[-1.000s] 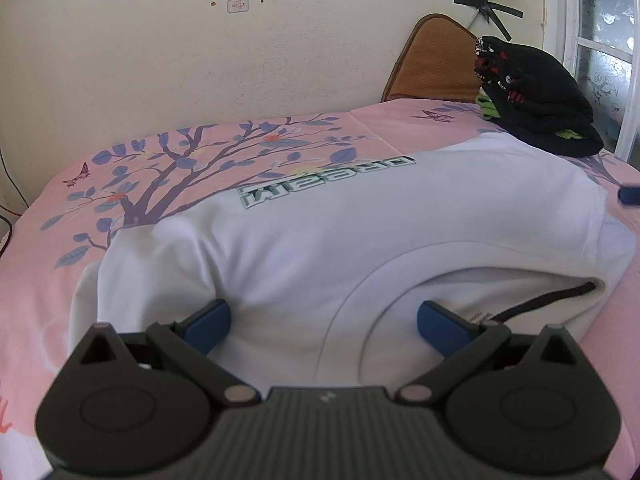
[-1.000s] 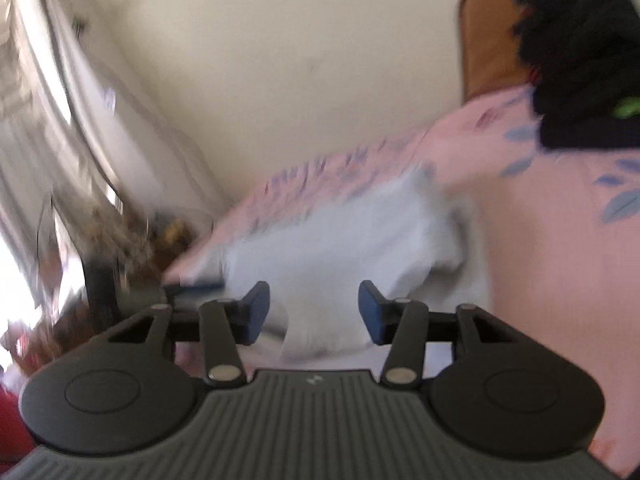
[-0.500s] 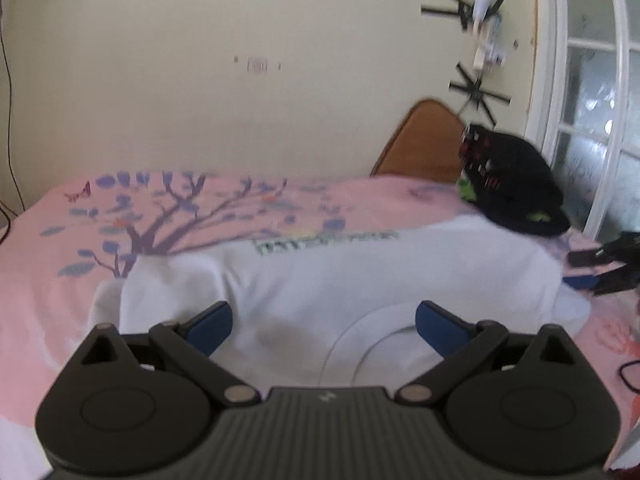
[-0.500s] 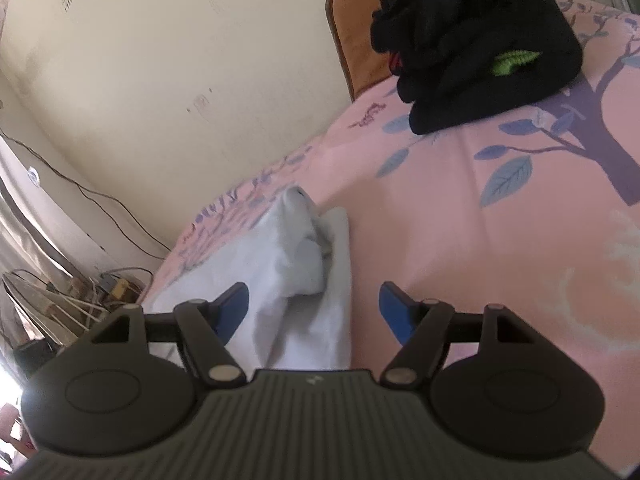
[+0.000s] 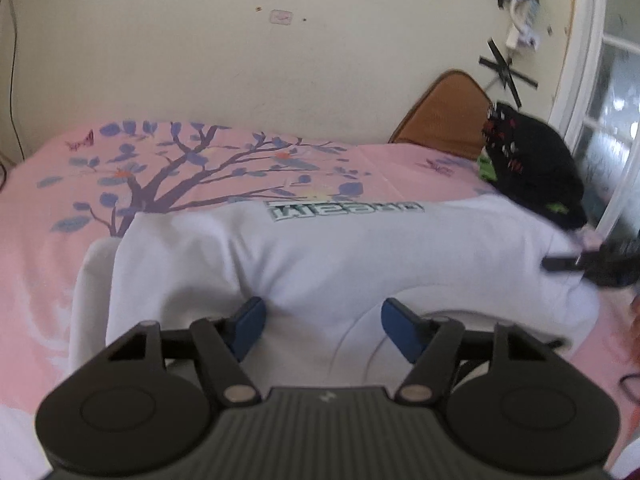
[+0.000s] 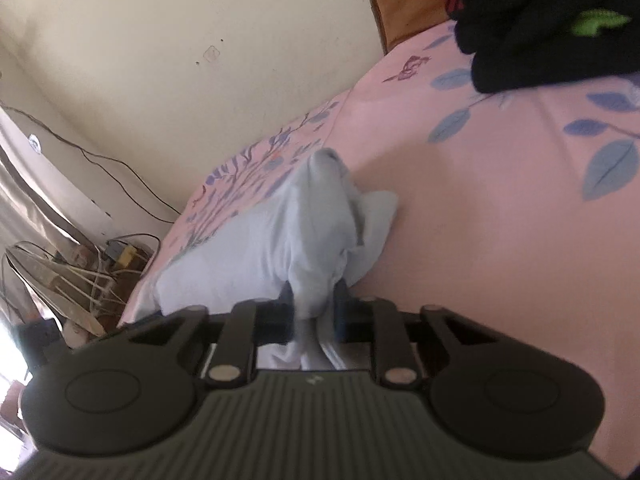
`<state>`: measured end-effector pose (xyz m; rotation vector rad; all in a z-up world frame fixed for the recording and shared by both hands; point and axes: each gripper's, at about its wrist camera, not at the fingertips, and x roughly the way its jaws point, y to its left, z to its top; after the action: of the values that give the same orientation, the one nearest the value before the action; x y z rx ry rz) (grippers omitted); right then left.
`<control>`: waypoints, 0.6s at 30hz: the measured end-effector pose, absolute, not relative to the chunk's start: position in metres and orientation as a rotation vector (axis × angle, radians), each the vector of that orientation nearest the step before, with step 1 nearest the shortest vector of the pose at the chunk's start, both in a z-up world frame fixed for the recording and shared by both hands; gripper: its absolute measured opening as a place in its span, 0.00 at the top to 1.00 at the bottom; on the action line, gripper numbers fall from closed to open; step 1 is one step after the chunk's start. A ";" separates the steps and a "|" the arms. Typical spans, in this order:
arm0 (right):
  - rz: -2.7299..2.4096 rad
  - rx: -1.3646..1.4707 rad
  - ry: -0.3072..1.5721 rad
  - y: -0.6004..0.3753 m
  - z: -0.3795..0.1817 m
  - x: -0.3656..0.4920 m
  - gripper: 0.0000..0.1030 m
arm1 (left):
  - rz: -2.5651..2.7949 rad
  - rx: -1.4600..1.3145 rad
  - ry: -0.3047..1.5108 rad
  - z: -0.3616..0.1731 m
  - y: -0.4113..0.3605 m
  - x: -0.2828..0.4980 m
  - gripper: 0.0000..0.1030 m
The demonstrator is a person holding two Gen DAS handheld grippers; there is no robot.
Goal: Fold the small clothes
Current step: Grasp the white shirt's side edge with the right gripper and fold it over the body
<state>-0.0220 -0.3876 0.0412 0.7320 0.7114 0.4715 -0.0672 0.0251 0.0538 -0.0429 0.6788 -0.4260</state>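
White shirt [image 5: 344, 248]: spread across the pink bedsheet [image 5: 60, 240] in the middle of the left wrist frame, its printed lettering upside down along the far edge; one corner is folded over itself at the left.
Shirt, right wrist view: a bunched white fold [image 6: 316, 224] runs from the centre of the frame down to the lower middle, lying on the pink sheet [image 6: 500, 220].
Left tool [image 5: 322, 322]: bottom centre of its frame, low over the near part of the shirt; its blue pads [image 5: 250, 320] stand moderately apart after a recent narrowing, cloth seen between them but not pinched.
Right tool [image 6: 314, 300]: bottom centre of its frame, jaws just drawn in narrow and clamped on a ridge of the white fabric, which stands up between the dark pads [image 6: 340, 304].
Right tool, left wrist view: a blurred dark shape [image 5: 592, 264] at the right edge, touching the shirt's far right end.
Black clothes [image 5: 532, 164]: a pile with red and green marks, upper right of the left wrist frame, just beyond the shirt; the same pile [image 6: 532, 20] fills the upper right corner of the right wrist frame.
Brown cushion [image 5: 444, 116]: propped against the cream wall [image 5: 240, 60] behind the black pile.
Cables [image 6: 92, 272]: a tangle at the lower left of the right wrist frame, beside the bed.
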 end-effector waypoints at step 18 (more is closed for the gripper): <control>0.992 0.366 0.680 -0.167 0.131 0.035 0.86 | -0.261 -0.451 0.374 0.091 0.172 -0.135 0.18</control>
<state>0.0355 -0.1672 0.1311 0.3657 0.6802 0.9920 -0.1348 0.1724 0.0915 -0.4513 0.3739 -0.2608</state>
